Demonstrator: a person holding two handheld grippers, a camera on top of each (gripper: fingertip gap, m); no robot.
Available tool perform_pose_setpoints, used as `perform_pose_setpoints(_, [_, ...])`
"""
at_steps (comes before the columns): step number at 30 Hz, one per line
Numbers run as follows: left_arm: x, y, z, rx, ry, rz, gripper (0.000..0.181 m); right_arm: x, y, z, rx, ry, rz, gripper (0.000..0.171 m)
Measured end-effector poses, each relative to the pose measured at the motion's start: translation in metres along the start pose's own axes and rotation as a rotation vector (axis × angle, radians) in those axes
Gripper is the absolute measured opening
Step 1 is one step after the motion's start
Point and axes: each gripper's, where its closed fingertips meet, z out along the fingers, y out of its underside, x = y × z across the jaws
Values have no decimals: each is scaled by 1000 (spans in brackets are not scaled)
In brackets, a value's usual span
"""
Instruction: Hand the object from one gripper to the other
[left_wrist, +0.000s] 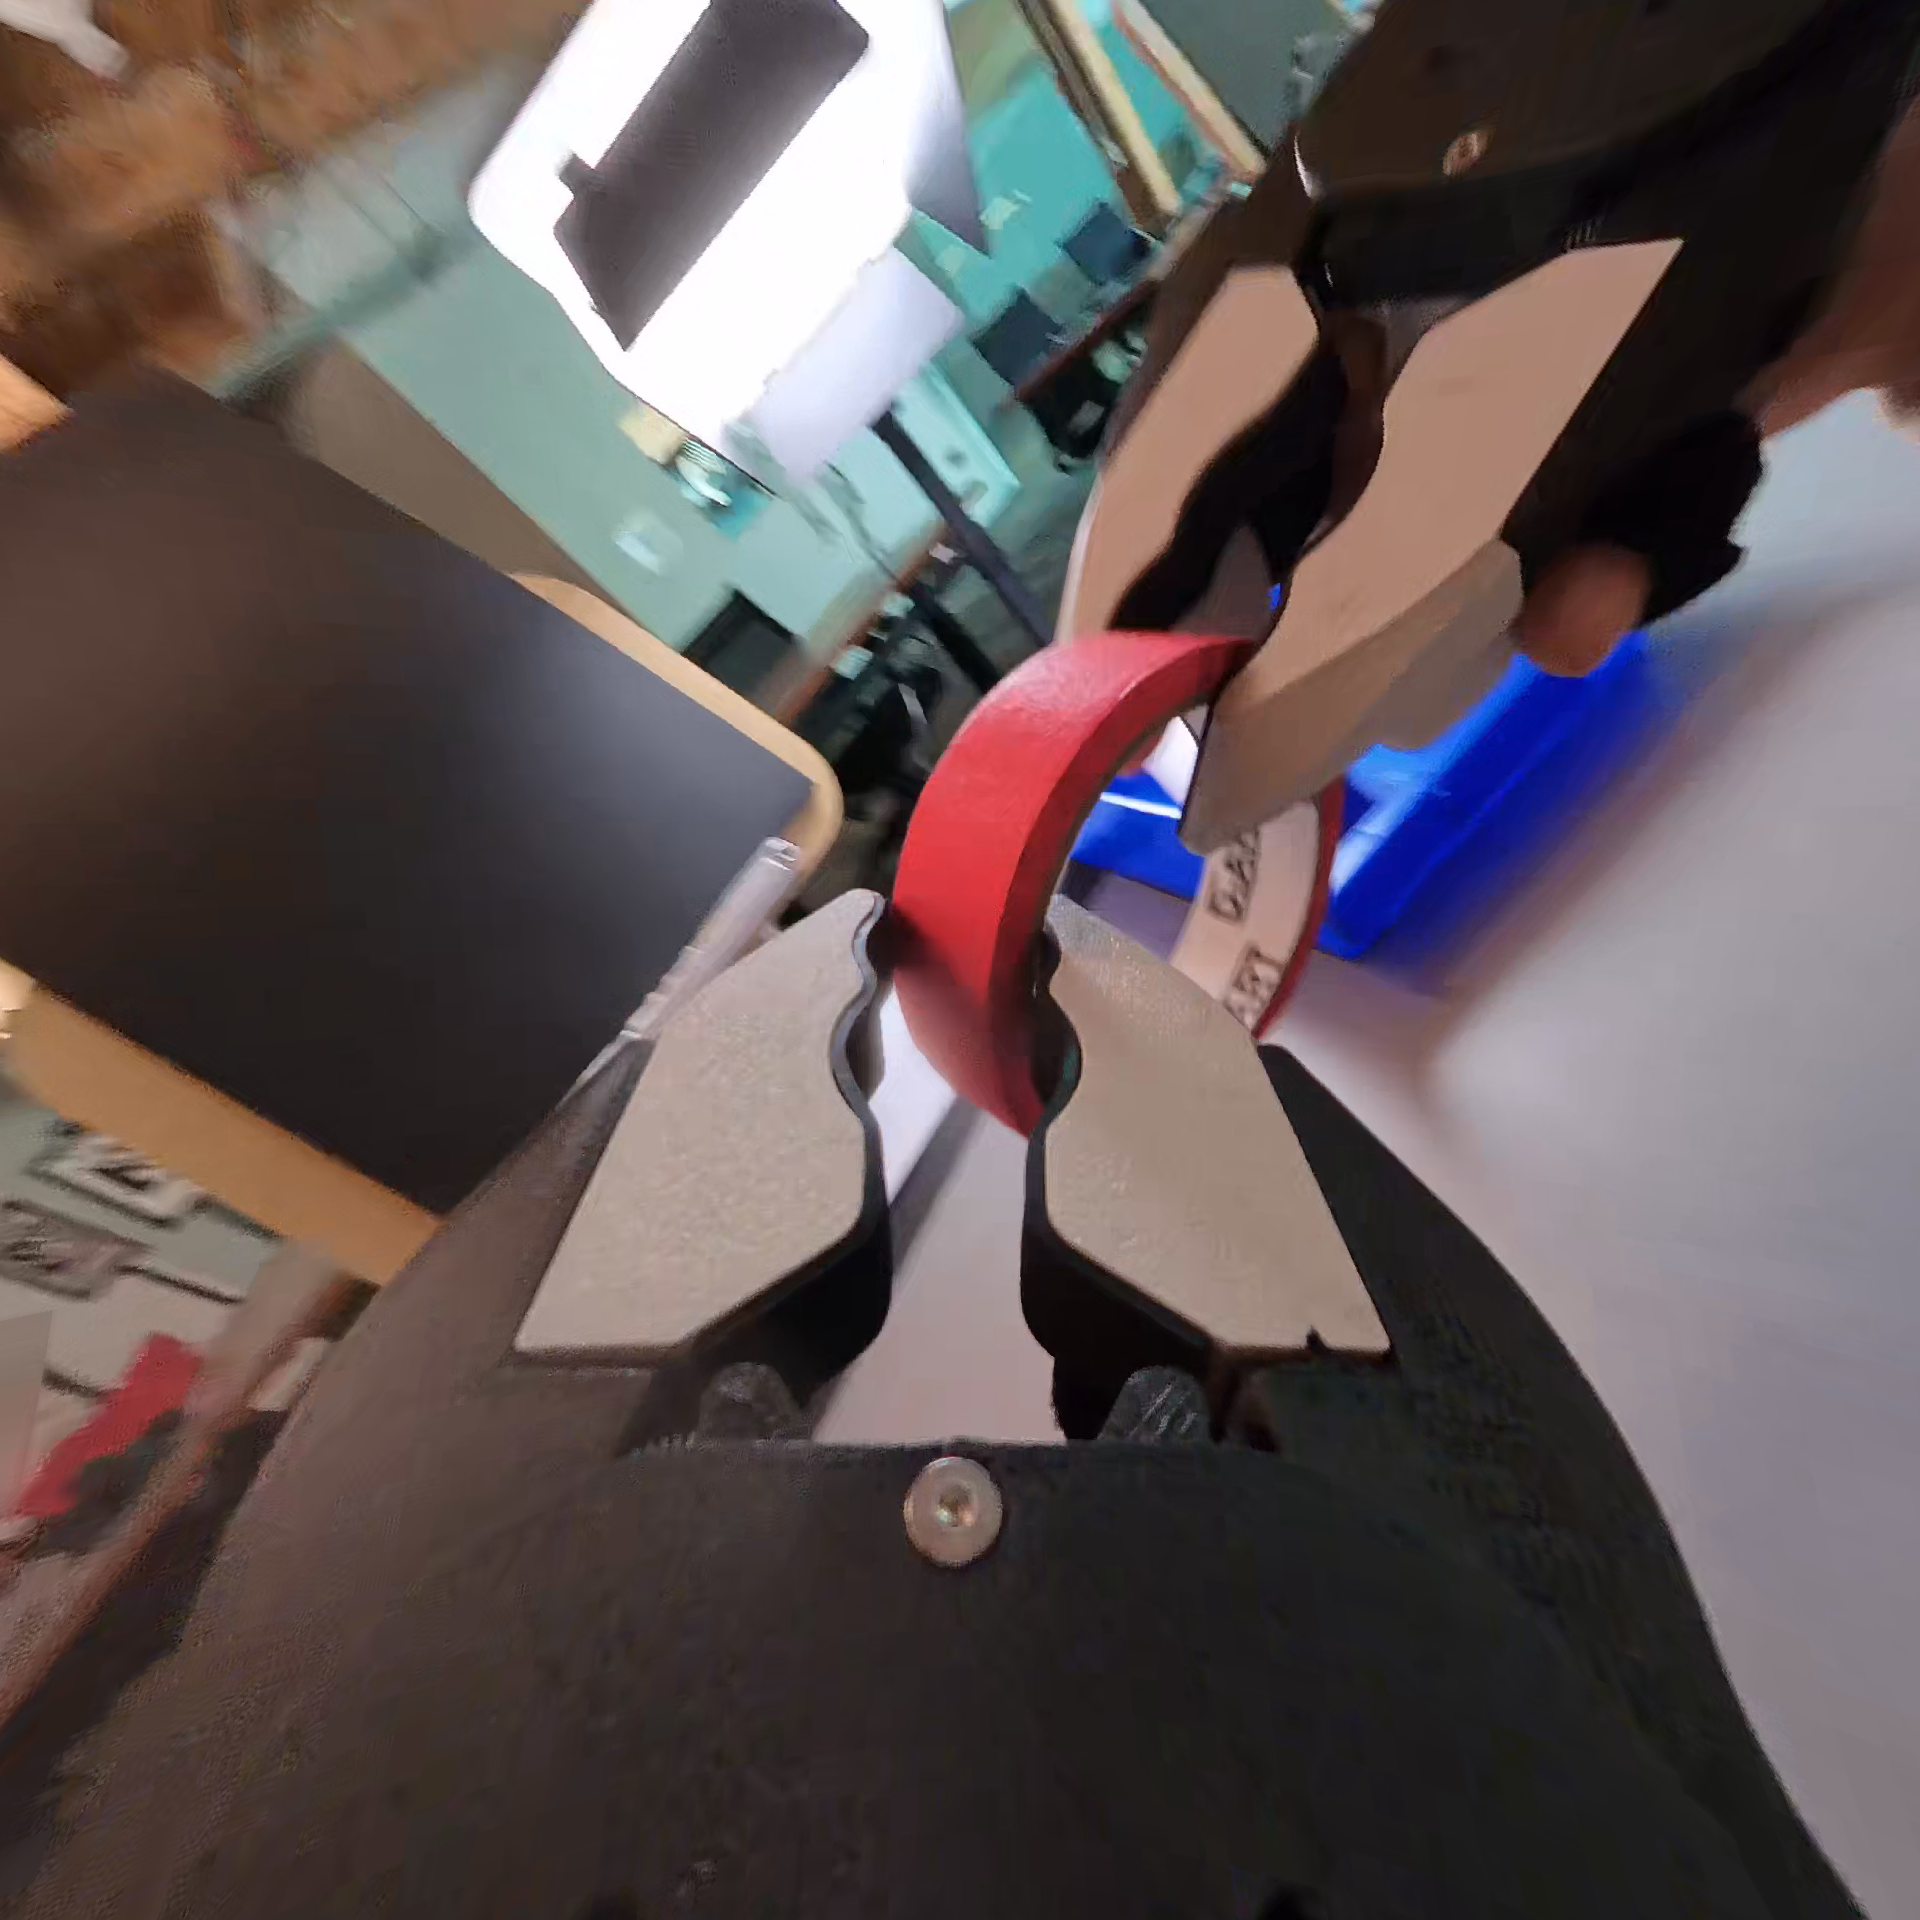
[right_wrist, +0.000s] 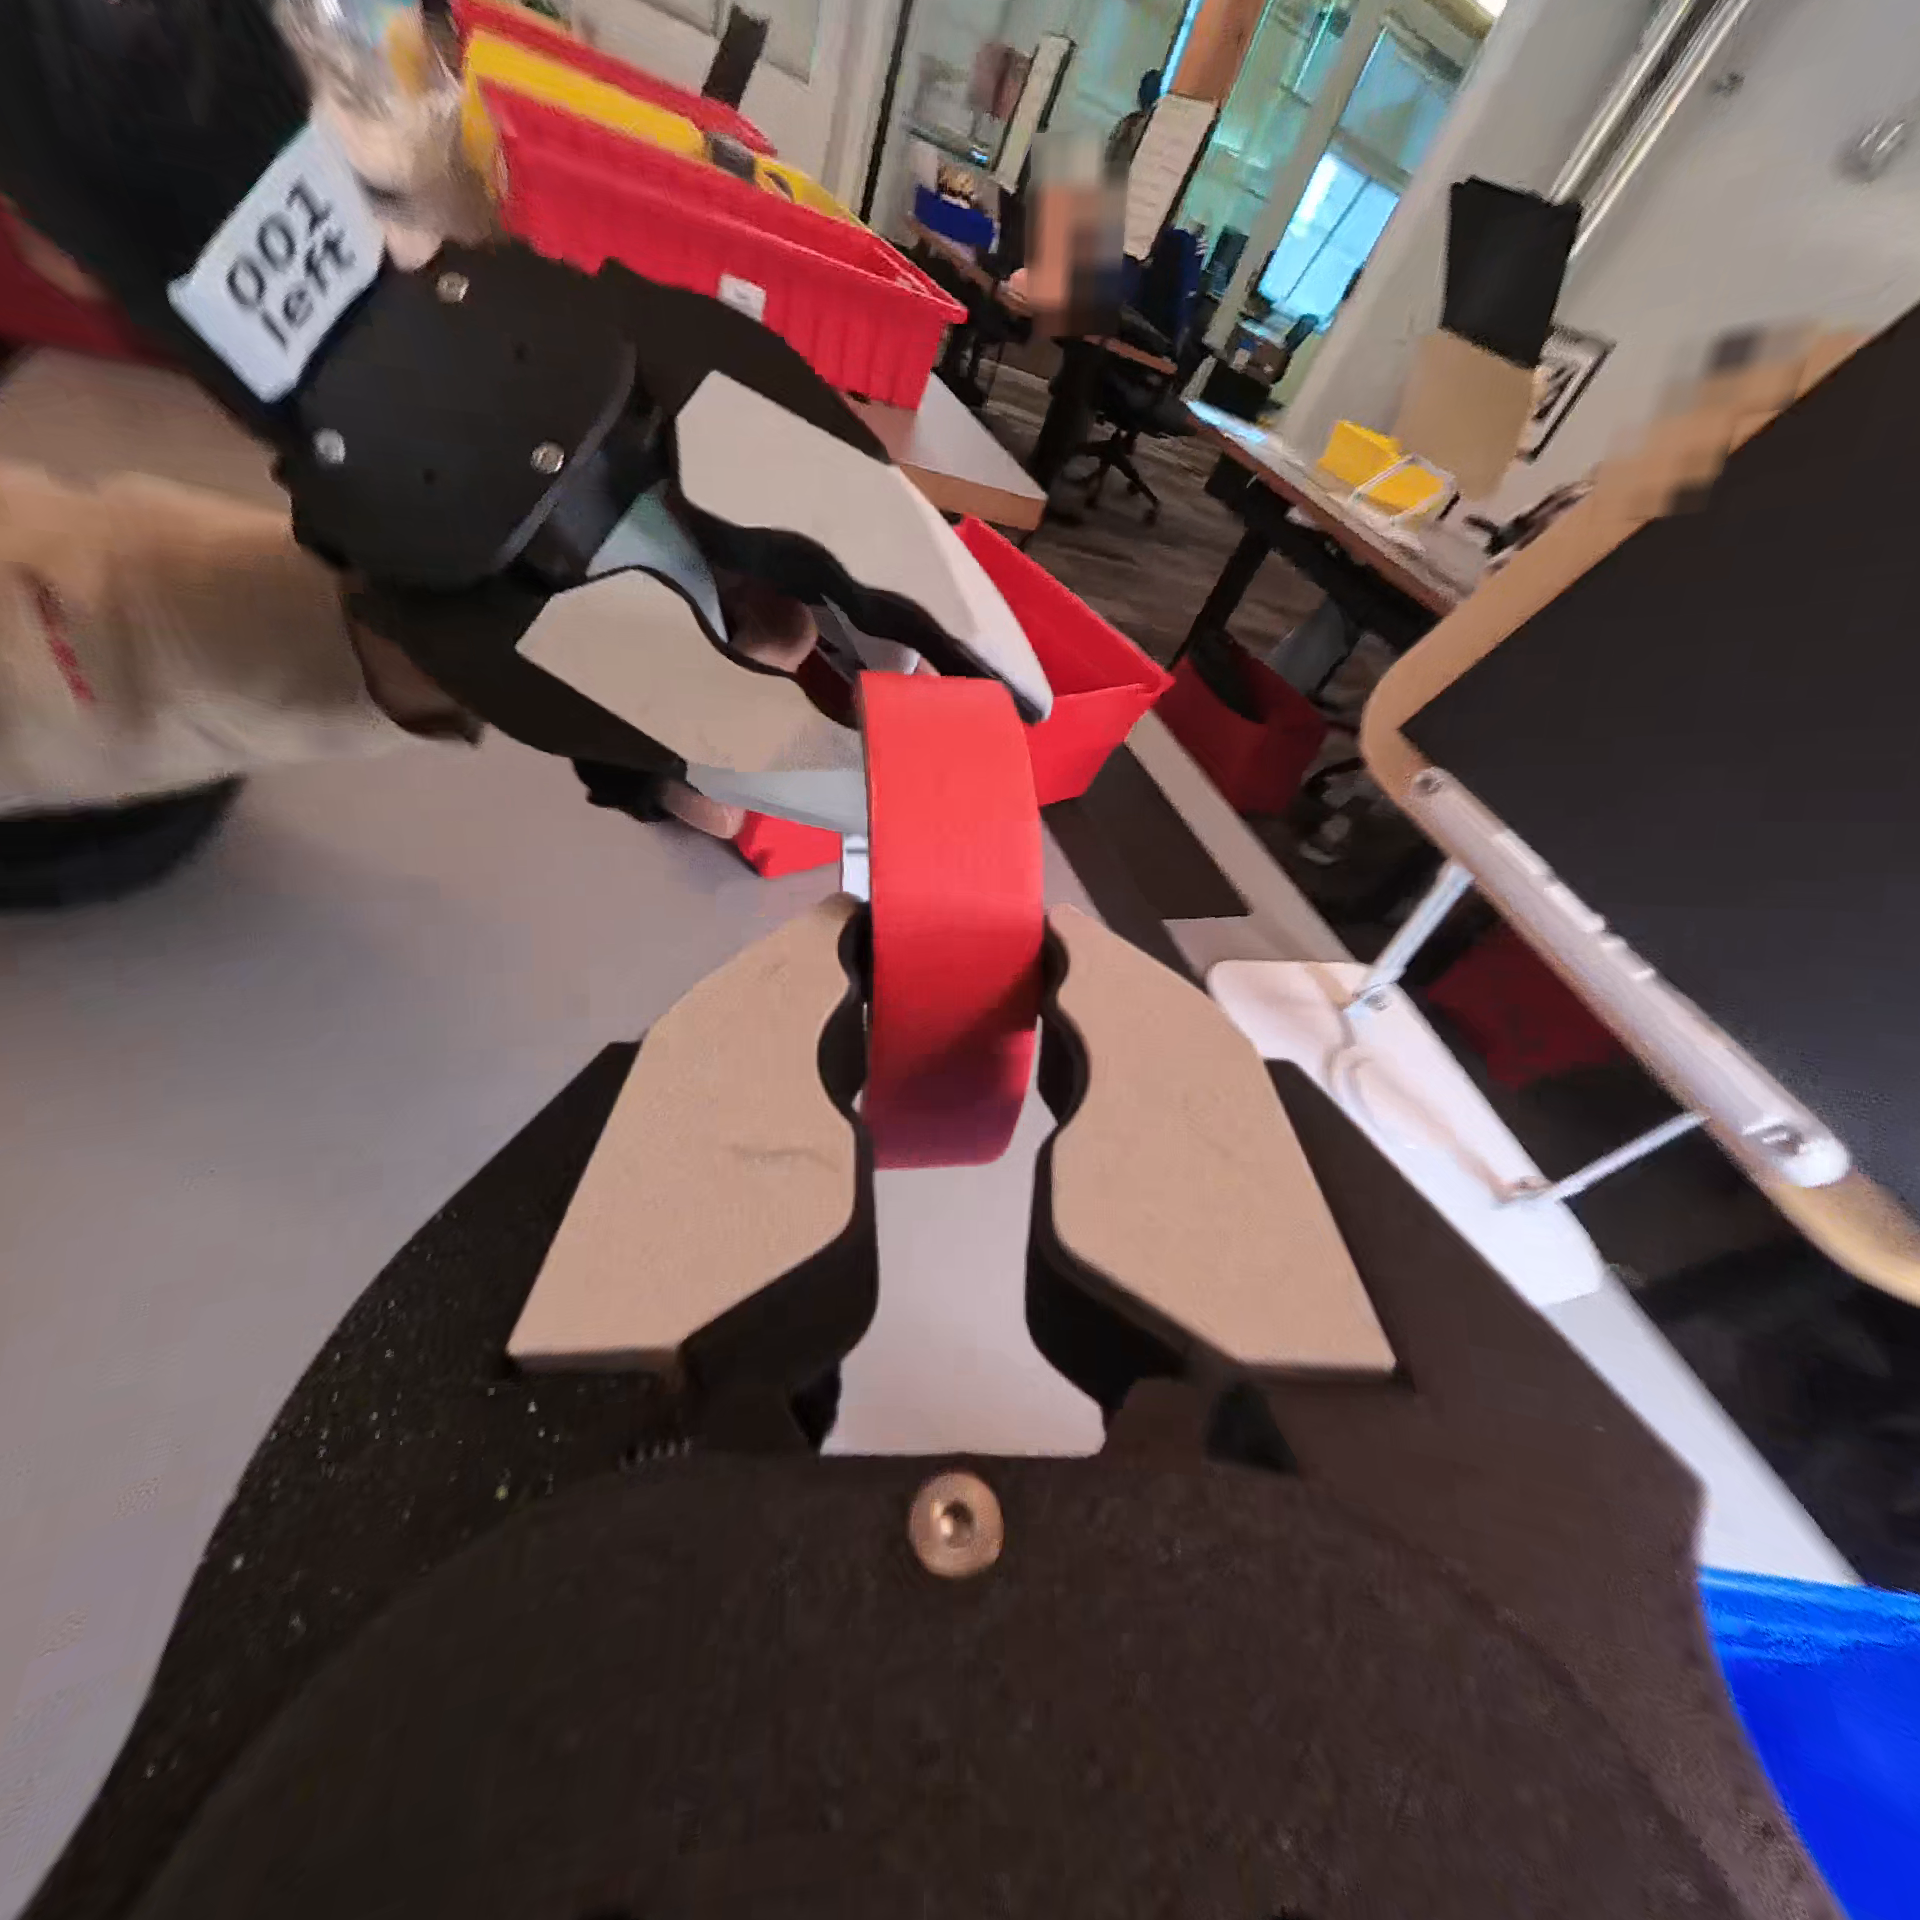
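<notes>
A pale grey table fills the foreground of an open workroom, with red bins at the back. Left of the tape roll, the left gripper reaches in, its jaws narrowed onto the roll's far rim. The red tape roll itself hangs above the table, held between both tools. Just this side of the roll, the right gripper pinches its near rim, jaws narrow too. Right of the roll stands a black board with a tan edge, and a blue bin sits beyond the roll in the left wrist view.
</notes>
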Motion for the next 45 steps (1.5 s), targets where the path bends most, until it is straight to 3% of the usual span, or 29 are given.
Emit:
perform_pose_setpoints(4, [14,11,-5,-78,205,-109,42,10,10,-2,-110,163,-378,28])
perform_pose_setpoints(8, [27,13,-8,-132,271,-26,51,14,32,15,-234,305,-750,28])
perform_pose_setpoints(12, [40,41,-3,-261,284,163,38,-8,33,35,-228,310,-911,28])
perform_pose_setpoints(17, [35,32,-6,-170,234,278,31,-5,27,30,-234,308,-852,30])
perform_pose_setpoints(20, [32,24,-12,-112,238,300,30,-4,20,21,-220,268,-786,40])
perform_pose_setpoints(24, [33,14,-17,-36,243,333,30,0,34,14,-276,215,-756,46])
perform_pose_setpoints(27, [33,6,-19,8,238,340,30,3,36,16,-256,235,-769,32])
perform_pose_setpoints(30, [24,13,-16,-44,214,263,33,8,29,13,-237,278,-771,30])
perform_pose_setpoints(33, [22,27,-10,-153,213,188,41,21,34,13,-361,371,-835,30])
perform_pose_setpoints(40, [34,42,-5,-251,217,349,30,13,44,31,-501,412,-926,29])
perform_pose_setpoints(42, [33,36,-8,-183,214,377,29,10,40,29,-463,396,-921,30])
perform_pose_setpoints(45, [31,14,-16,-66,222,371,29,-1,18,20,-272,315,-836,31])
